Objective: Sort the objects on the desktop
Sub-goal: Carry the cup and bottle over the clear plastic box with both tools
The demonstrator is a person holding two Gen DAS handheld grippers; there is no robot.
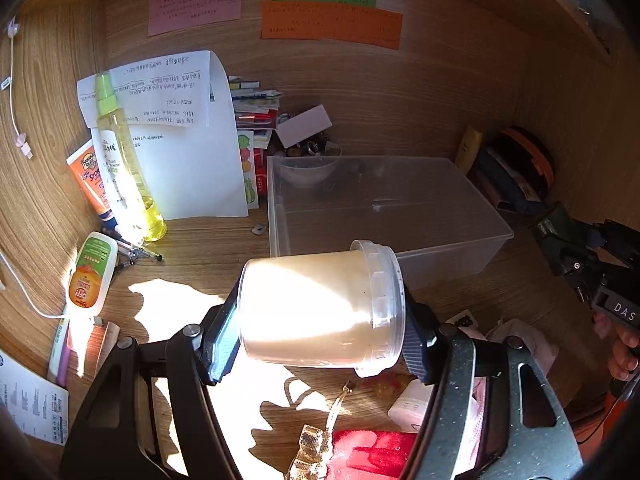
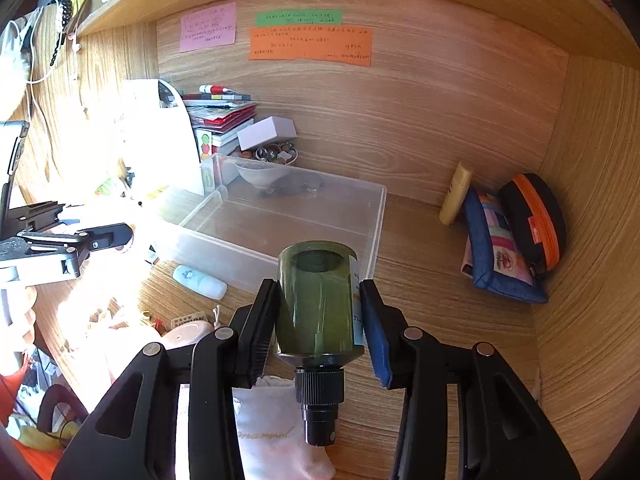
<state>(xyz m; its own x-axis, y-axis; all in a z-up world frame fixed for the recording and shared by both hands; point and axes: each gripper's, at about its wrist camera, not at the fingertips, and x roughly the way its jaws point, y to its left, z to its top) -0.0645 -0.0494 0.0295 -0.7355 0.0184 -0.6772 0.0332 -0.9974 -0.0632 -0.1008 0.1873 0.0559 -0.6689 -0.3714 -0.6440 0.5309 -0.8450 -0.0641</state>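
Note:
A white cream jar (image 1: 308, 308) with a clear screw lid lies sideways between the pads of my left gripper (image 1: 320, 342), which is shut on it above the desk. In the right wrist view my right gripper (image 2: 318, 326) is shut on a dark green bottle (image 2: 316, 300), its black pump neck pointing toward the camera. Both are held just in front of a clear plastic bin (image 1: 440, 264) (image 2: 224, 256) that holds a small bowl and a dark object at its far end. The right gripper (image 1: 592, 276) also shows at the right edge of the left wrist view.
A yellow spray bottle (image 1: 124, 160), an orange tube (image 1: 90, 180) and a white-green tube (image 1: 92, 272) crowd the left side with papers. A blue pouch (image 2: 504, 248) and a black-orange case (image 2: 536, 220) lean in the right corner. A white cloth bag (image 2: 272, 432) lies below.

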